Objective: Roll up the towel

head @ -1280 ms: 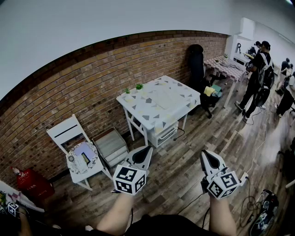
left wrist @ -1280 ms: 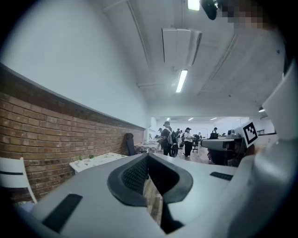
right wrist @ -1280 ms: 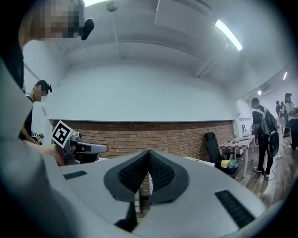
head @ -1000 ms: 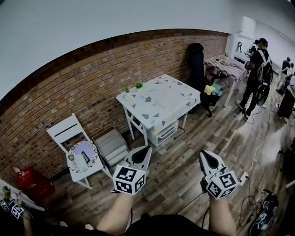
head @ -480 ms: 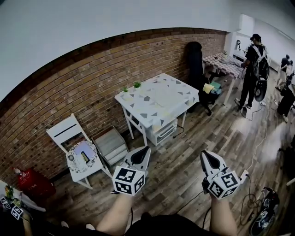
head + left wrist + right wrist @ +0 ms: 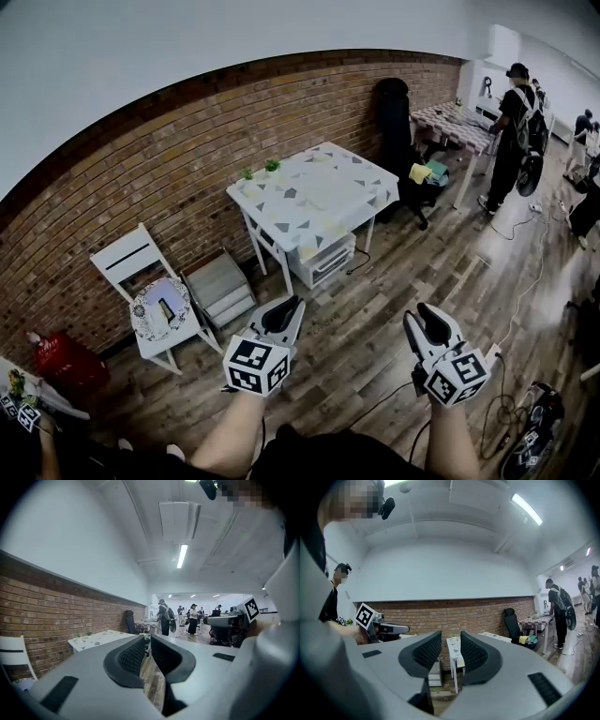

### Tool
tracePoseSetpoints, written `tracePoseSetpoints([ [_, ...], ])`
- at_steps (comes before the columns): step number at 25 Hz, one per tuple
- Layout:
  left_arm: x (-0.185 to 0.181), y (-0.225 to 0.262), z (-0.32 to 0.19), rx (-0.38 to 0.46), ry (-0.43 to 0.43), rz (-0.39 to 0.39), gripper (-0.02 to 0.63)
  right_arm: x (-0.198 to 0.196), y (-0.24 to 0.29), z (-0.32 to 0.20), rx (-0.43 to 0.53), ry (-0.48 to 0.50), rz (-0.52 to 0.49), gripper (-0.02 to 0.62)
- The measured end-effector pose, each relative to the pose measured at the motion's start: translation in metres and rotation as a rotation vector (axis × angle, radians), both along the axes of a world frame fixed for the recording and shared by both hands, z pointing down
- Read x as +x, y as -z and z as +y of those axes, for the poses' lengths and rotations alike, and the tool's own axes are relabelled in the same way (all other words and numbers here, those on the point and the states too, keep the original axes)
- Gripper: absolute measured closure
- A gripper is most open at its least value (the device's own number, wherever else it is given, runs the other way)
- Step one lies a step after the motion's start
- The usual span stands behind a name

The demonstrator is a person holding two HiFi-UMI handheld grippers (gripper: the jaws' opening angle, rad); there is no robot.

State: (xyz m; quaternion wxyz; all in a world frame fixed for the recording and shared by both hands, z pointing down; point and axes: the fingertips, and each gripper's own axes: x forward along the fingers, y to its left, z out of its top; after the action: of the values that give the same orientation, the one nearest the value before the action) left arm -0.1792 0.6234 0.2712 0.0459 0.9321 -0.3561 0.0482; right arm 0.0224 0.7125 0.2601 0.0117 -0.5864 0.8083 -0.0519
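By the brick wall [image 6: 141,169] on the left stands a white chair [image 6: 122,255]. The left gripper [image 6: 289,309] is held out over the wooden floor [image 6: 375,309]. Its jaws have just been opening and are only a crack apart, with nothing between them. Beyond it is the white table [image 6: 267,220] with a triangle pattern. A pale cloth, seemingly the towel [image 6: 328,187], lies flat on top, well apart from both grippers. The right gripper [image 6: 424,317] has also just been opening. Its jaws are spread wider and hold nothing. A person [image 6: 514,122] stands at the far right.
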Motion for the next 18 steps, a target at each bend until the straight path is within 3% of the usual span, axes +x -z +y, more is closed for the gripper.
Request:
tracePoseSetpoints([
  [3,0.011,-0.002,0.006,-0.009,0.036,-0.01,0.484,0.019,-0.004,0.011,0.002,0.015,-0.015,0.446],
  [10,0.035,-0.019,0.014,-0.042,0.053,-0.024,0.482,0.045,-0.029,0.014,-0.048,0.029,-0.072,0.42],
  [18,0.063,-0.038,-0.015,-0.071,0.028,-0.035,0.482,0.057,-0.043,-0.022,-0.08,0.053,-0.069,0.416],
])
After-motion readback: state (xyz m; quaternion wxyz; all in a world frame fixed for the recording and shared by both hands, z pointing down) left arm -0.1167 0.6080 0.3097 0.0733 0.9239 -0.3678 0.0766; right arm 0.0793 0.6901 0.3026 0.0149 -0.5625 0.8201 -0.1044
